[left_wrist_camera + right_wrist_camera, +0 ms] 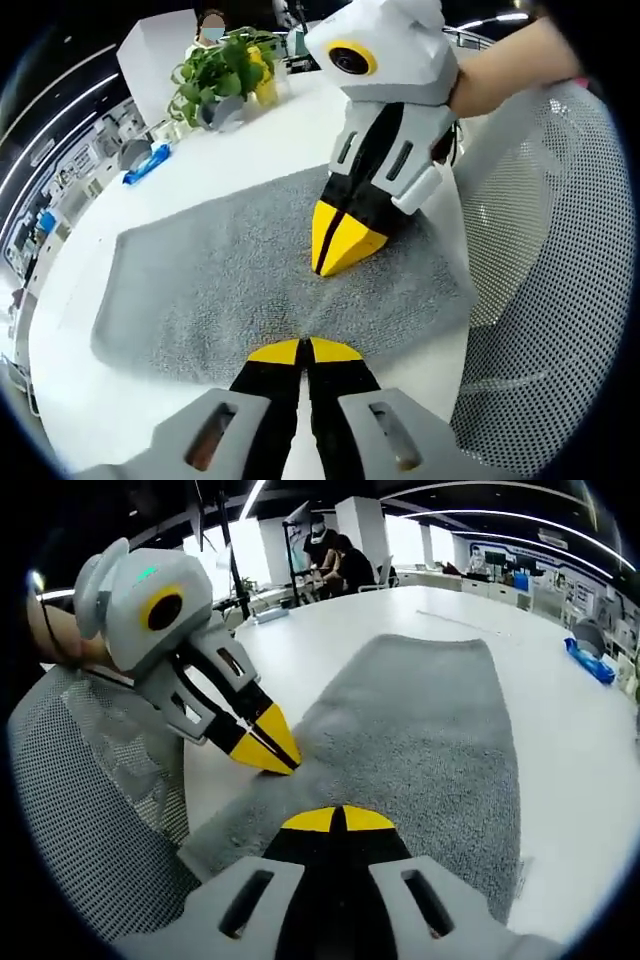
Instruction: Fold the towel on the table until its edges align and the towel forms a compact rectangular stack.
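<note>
With both the left gripper [303,350] and the right gripper [340,819] closed on the near edge of the towel [220,285] lying flat ahead on the table [290,130], the edge is best lifted evenly and carried forward onto the far edge.

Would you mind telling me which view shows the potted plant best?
The left gripper view: the potted plant stands near the table's far edge, leaves and pot distinct. In the right gripper view I cannot make it out.
</note>
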